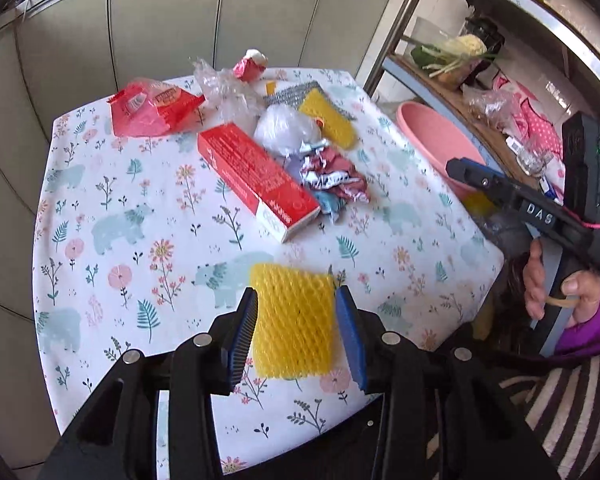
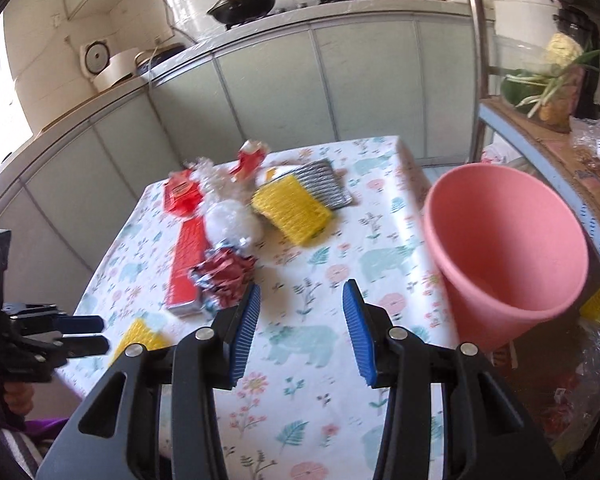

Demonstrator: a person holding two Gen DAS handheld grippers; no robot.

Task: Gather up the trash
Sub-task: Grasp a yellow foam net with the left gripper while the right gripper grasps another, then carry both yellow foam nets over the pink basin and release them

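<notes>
My left claw (image 1: 296, 320) spread, straddling yellow foam net sleeve (image 1: 292, 320), pads not touching. My right claw (image 2: 300, 328) spread, empty. Round pink plastic bin (image 2: 508, 256) just right of it; nothing visible inside.

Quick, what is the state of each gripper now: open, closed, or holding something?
Left gripper: open, around the yellow foam net on the table, not pressing it.
Right gripper: open, holding nothing.
</notes>
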